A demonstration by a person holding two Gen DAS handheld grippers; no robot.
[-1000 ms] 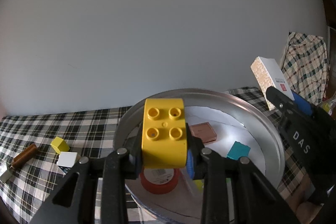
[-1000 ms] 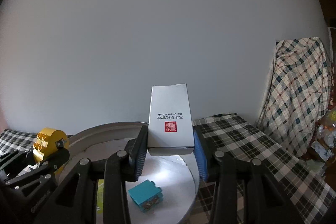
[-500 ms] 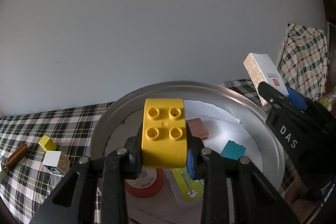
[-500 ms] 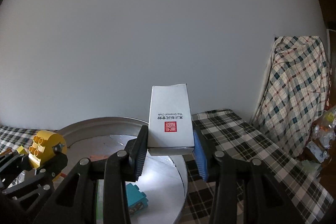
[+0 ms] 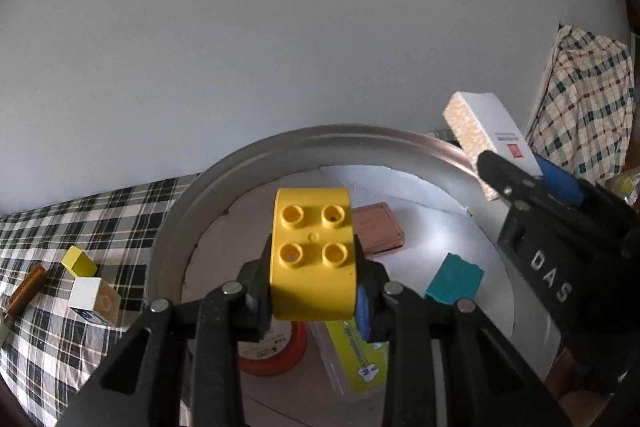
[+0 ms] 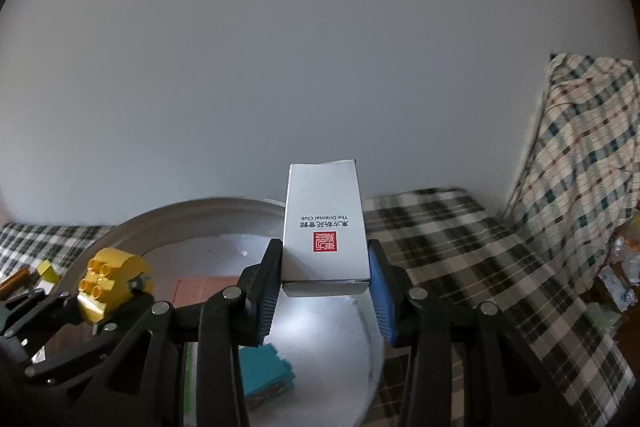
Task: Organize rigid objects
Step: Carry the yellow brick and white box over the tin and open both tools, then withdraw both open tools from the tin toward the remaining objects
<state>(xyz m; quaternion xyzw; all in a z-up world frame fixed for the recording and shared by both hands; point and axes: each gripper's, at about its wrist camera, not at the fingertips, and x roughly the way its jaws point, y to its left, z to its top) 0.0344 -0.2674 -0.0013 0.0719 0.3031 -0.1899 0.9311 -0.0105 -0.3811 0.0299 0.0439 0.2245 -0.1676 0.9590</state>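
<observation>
Both grippers have travelled further over the round metal tray (image 5: 188,211) than a second ago, so more of its white-lined floor now shows beneath them, and the loose blocks on the left have slid nearer the frame edge in the left wrist view.

The left gripper (image 5: 314,291) has its jaws closed on a yellow toy brick (image 5: 314,255), studs facing the camera, held above the tray's near side. The right gripper (image 6: 324,291) has its jaws clamped on a white carton (image 6: 324,231) with a red seal and upside-down print, held over the tray's right part; the left wrist view shows that carton (image 5: 486,131) with a speckled side face.

Inside the tray lie a pinkish-brown flat block (image 5: 378,229), a teal block (image 5: 454,279), a red-rimmed round lid (image 5: 276,355) and a yellow-green labelled case (image 5: 356,359).

The desk is covered with a black-and-white checked cloth (image 5: 92,219). On it, left of the tray, sit a small yellow cube (image 5: 78,261), a white-and-tan block (image 5: 94,301) just beside it, and a brown ridged piece (image 5: 26,291) nearer the edge. Behind everything is a plain pale grey wall (image 6: 320,47). At the right, a lighter plaid fabric (image 6: 588,155) hangs draped over something tall.
</observation>
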